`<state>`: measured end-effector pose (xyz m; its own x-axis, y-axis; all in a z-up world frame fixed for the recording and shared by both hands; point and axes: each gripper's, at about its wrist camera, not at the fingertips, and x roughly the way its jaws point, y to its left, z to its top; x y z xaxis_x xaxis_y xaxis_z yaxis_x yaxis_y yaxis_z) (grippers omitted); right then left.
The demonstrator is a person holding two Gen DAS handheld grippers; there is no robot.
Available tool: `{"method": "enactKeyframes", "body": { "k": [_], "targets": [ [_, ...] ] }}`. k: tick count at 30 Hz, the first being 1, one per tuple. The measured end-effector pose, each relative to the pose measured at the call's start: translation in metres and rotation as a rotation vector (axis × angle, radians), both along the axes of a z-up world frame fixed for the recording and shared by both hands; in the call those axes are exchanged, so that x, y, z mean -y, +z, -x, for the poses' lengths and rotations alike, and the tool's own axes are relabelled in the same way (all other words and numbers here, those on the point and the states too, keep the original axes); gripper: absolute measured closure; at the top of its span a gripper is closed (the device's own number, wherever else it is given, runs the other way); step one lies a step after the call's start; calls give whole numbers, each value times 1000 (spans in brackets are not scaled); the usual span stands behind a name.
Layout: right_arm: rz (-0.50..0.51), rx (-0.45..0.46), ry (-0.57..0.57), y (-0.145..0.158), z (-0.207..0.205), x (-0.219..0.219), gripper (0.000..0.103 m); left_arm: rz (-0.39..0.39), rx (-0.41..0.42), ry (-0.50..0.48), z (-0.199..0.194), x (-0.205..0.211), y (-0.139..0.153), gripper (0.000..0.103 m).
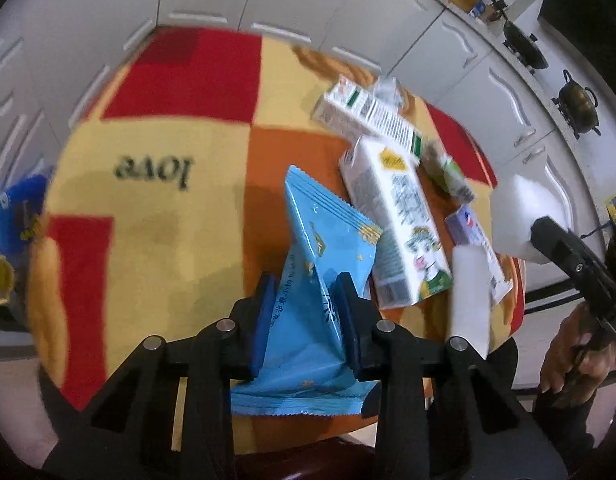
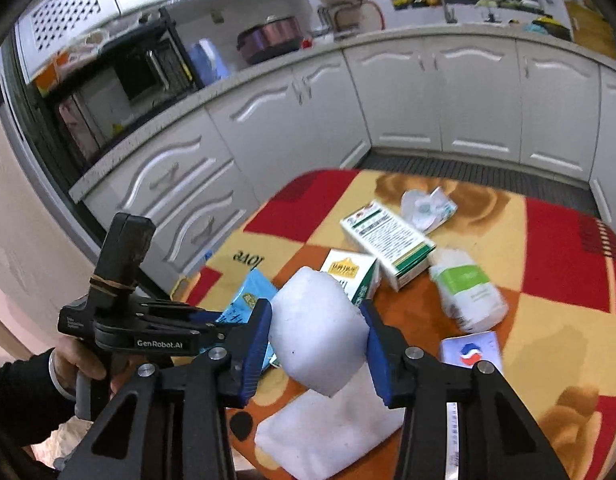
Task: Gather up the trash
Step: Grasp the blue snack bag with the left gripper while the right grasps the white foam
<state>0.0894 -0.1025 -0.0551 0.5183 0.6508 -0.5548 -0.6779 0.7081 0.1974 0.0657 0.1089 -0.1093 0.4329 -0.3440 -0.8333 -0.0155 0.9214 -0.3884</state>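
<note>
On the patchwork cloth of the table, your left gripper has its jaws clamped on the blue snack wrapper, which lies flat just beside the milk carton. Your right gripper holds the white foam piece pressed between its blue pads, lifted above the cloth. Beyond them the green-and-white box and the crumpled pouch lie near each other.
</note>
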Motion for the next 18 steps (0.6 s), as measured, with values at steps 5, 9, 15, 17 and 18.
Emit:
{"method": "enactKeyframes", "body": {
  "k": [5, 9, 15, 17, 18],
  "targets": [
    [-31, 23, -56, 12, 5, 23, 60, -23, 74, 10, 1, 0, 31, 86],
    [-50, 37, -98, 20, 8, 42, 60, -49, 118, -2, -3, 10, 51, 96],
    [-67, 41, -147, 23, 11, 63, 60, -61, 106, -18, -11, 25, 49, 97],
    [-65, 42, -152, 22, 13, 66, 60, -67, 83, -2, -14, 23, 42, 96],
    [-64, 40, -154, 21, 13, 67, 60, -72, 71, 22, -15, 19, 38, 96]
  ]
}}
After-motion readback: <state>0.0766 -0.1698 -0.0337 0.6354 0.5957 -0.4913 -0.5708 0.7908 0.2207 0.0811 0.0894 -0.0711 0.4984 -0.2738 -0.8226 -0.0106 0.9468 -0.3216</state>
